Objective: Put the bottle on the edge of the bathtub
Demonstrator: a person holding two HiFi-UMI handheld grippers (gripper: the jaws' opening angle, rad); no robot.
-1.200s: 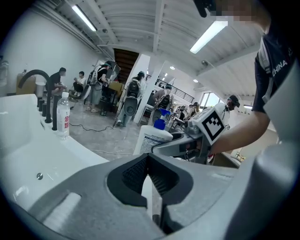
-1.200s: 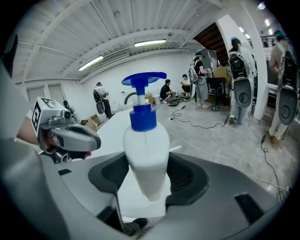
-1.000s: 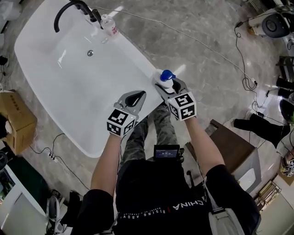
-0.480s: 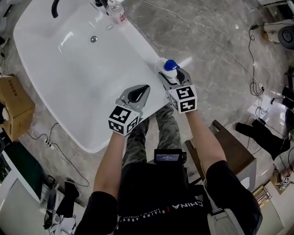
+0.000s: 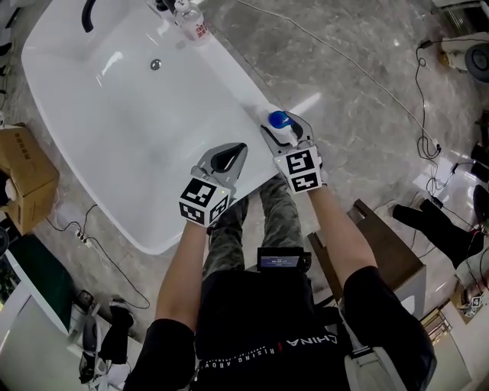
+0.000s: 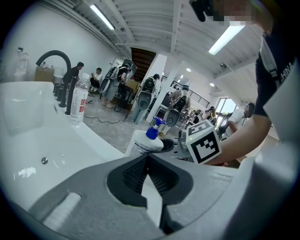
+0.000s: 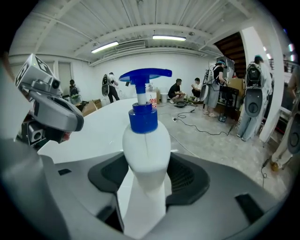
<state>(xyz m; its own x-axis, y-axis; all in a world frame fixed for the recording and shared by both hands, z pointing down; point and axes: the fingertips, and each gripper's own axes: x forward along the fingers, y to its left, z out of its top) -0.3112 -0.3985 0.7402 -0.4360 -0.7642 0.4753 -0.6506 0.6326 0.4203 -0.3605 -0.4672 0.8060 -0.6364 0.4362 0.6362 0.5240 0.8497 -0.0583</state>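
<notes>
**A:** Where is the bottle [image 5: 280, 124] right now?

**B:** Between the jaws of the right gripper [image 7: 146, 171]. Both pads press on its white body, so that gripper is closed around it, with the jaws standing fairly wide because the body is broad. The bottle is upright, with the blue pump on top and its long axis vertical.

**A:** And relative to the bathtub [image 5: 225, 72]?

**B:** In the head view it is right at the rim on the person's side, at the corner nearest the right arm. Basin is on one side and floor [image 5: 359, 69] on the other. I can't tell whether its base already touches the rim or hangs just above it.

**A:** So what does the next move depend on?

**B:** In my judgement, on the base being squarely over that narrow rim. The rim runs away from the person, so the margin across it is small. If the bottle is off to either side, it could tip into the basin or onto the floor when the jaws let go.

**A:** What about the left gripper [image 6: 148, 158]?

**B:** Its jaws are together with nothing in them. It hovers over the basin just to the left. It is near, but the right one has the job. A water bottle [image 5: 192, 17] stands by the faucet [image 5: 88, 14], well apart at the far end.
</notes>
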